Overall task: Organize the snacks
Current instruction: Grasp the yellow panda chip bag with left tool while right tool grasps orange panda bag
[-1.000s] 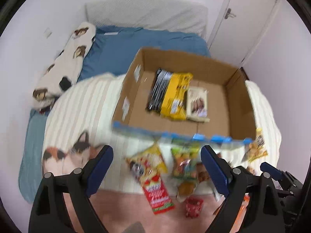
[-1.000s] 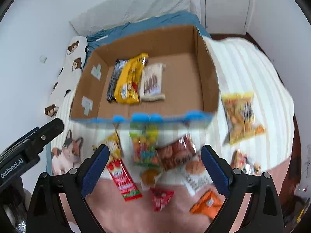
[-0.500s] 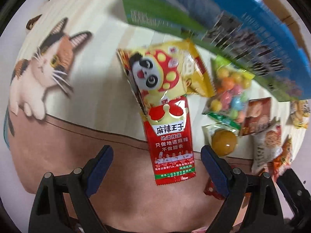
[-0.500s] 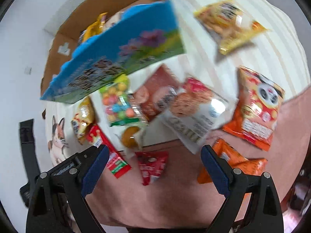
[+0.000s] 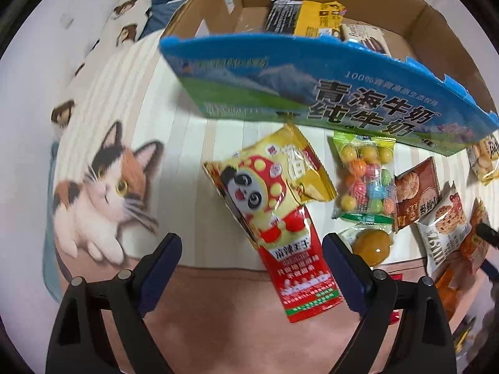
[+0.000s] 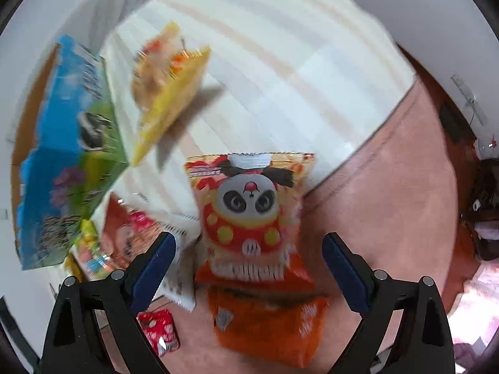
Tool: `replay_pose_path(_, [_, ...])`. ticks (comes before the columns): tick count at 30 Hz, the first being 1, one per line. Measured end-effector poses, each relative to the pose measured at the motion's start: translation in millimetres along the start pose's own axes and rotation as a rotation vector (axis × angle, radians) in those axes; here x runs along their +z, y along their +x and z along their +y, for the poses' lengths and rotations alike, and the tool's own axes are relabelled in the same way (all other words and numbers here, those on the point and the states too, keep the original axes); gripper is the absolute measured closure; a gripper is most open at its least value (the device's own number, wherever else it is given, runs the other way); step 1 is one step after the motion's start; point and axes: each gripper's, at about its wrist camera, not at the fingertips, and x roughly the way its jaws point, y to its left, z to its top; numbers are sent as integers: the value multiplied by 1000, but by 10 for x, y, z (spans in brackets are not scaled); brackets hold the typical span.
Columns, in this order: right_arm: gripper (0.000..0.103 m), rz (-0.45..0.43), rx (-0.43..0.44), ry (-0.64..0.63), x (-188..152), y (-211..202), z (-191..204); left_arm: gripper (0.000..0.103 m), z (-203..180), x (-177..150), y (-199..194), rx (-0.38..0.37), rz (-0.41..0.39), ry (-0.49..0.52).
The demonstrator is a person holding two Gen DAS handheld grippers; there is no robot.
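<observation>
Snacks lie scattered across a cat-print blanket (image 5: pixel 103 187) in front of a cardboard box (image 5: pixel 312 93) whose blue-and-green printed front wall faces the left wrist camera. The left gripper (image 5: pixel 252 265) hovers with its jaws spread wide and nothing between the blue pads, framing a yellow panda packet (image 5: pixel 259 193) that overlaps the top of a long red spicy-strip packet (image 5: pixel 299 274). Just to their right sit a clear bag of coloured candy balls (image 5: pixel 365 177), a small sealed orange jelly cup (image 5: pixel 372 246), a brown cookie packet (image 5: pixel 416 193) and a white cookie packet (image 5: pixel 443 237) — all close together, some edges touching. Inside the box, a black packet (image 5: pixel 280 15), a yellow packet (image 5: pixel 318 18) and a pale packet (image 5: pixel 365 35) rest against one another on the floor of the carton. The right gripper (image 6: pixel 249 265) is likewise fully parted and empty, poised over an orange-red panda bag (image 6: pixel 252 215) that lies partly on top of an orange packet (image 6: pixel 271 324). A small red sweet wrapper (image 6: pixel 160 332) sits near its left finger, and a yellow snack bag (image 6: pixel 168 87), blurred, lies further off beside the box corner (image 6: pixel 71 143) — detail in this view is smeared by motion.
</observation>
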Motion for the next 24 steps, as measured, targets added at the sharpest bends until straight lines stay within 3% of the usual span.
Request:
replay_pose_path(1, [18,6,11,2,19,52,12,11,-15,19,-3,-5,1,36])
replay_pose_path(3, [45,-4,-8,-15,44,118,82,11,-52,58,-16,-3,-11,108])
replay_pose_path(5, [51,-33,-7,-37,36,79,140,11,-77,111,-44,6,-30,183])
replay_pose_path(12, [53,-59,83,-121,-183,-209,404,11,-252,353,75,75,-47,479])
replay_pose_path(16, [53,-20,113,-201,-360,-189,654,11,-443,533,394,85,28,631])
replay_pose_path(19, [53,8,110,-245,-492,-85,792,11,-544,593,634,68,109,687])
replay_pose_path(22, [53,38,124,-247,-601,-30,822,11,-560,604,716,30,122,675])
replay_pose_path(23, [53,48,130,-246,-615,-12,815,15,-574,609,719,21,126,661])
replay_pose_path(24, [53,51,133,-247,-619,-3,795,30,-568,602,717,7,135,625])
